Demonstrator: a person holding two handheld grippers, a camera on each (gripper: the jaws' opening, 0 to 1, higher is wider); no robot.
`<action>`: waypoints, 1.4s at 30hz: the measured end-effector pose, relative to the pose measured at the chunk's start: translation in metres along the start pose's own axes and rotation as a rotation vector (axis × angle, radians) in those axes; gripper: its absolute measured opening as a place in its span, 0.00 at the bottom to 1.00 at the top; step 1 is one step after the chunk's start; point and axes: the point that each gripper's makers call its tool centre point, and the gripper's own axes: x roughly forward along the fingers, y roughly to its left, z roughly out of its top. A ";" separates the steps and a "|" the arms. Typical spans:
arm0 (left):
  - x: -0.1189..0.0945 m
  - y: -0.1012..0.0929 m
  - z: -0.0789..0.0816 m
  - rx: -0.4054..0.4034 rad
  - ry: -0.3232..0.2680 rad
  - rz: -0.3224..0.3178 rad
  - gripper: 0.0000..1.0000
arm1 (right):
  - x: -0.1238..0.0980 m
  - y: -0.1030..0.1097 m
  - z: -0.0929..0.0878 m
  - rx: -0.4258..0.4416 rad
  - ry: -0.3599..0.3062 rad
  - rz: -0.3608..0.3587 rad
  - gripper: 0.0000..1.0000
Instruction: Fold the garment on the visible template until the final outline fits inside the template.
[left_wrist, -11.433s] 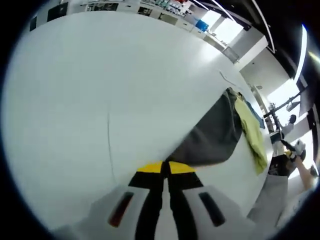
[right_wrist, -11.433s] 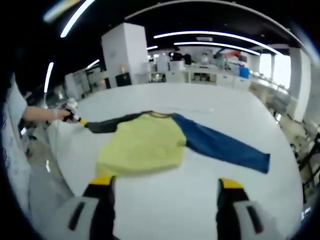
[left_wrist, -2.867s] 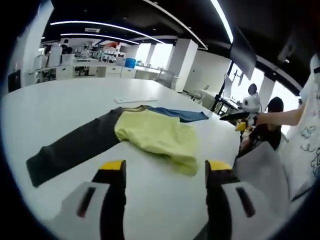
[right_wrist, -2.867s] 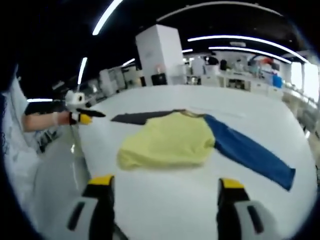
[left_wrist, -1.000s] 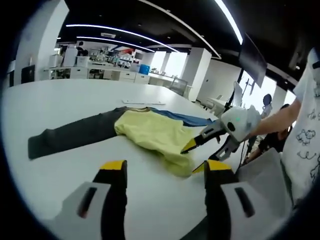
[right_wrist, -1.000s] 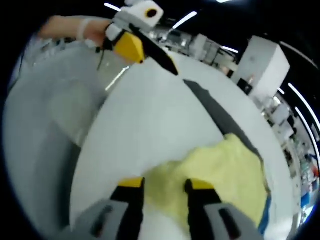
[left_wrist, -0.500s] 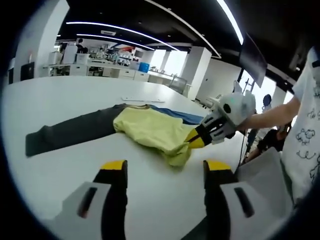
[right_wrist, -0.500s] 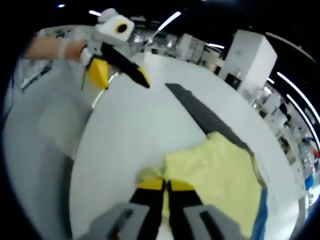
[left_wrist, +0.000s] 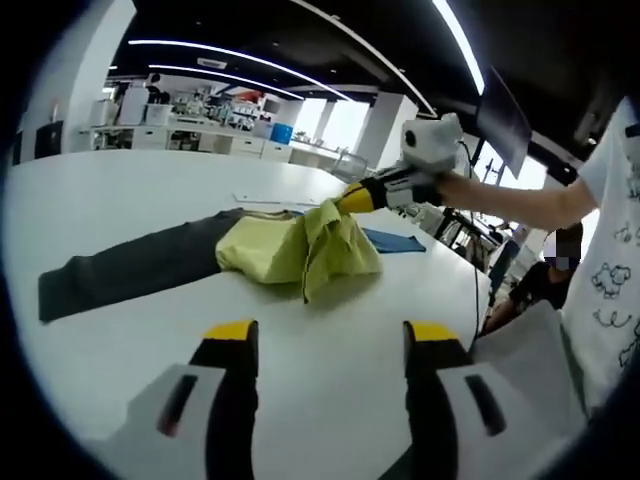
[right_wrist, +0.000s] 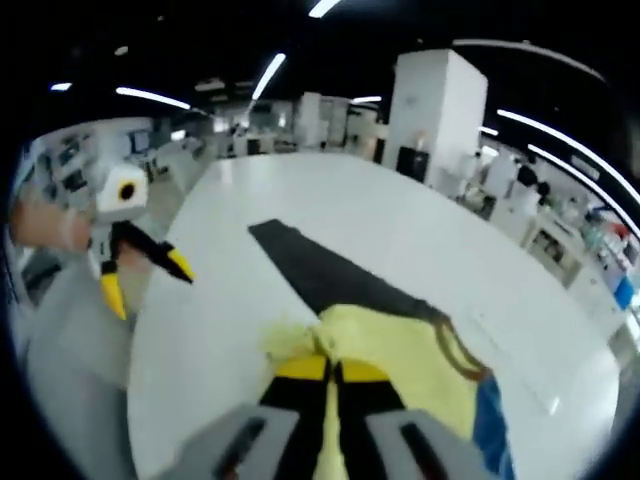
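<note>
white table (left_wrist: 120, 330), right tool (right_wrist: 331, 370) pinching garment (left_wrist: 300, 250).

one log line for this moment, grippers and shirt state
right gripper: shut on shirt hem, lifted | left gripper: open, apart from shirt | shirt: yellow body folding over, dark sleeve flat on white table

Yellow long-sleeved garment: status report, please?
Right tongs shut on yellow garment, hem lifted. Left tongs open, hovering over white table. Dark sleeve lies flat.

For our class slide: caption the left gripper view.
Right gripper lifts the yellow shirt hem; dark sleeve lies flat.
</note>
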 end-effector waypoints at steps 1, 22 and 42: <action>0.001 0.000 0.000 0.000 0.001 -0.001 0.55 | 0.001 -0.011 0.001 0.033 -0.010 -0.016 0.00; 0.023 0.007 0.000 -0.058 0.003 -0.004 0.49 | 0.048 -0.098 -0.025 0.108 0.068 -0.074 0.00; 0.037 0.005 -0.002 -0.088 0.009 -0.023 0.45 | 0.075 -0.113 -0.059 0.117 0.156 -0.080 0.00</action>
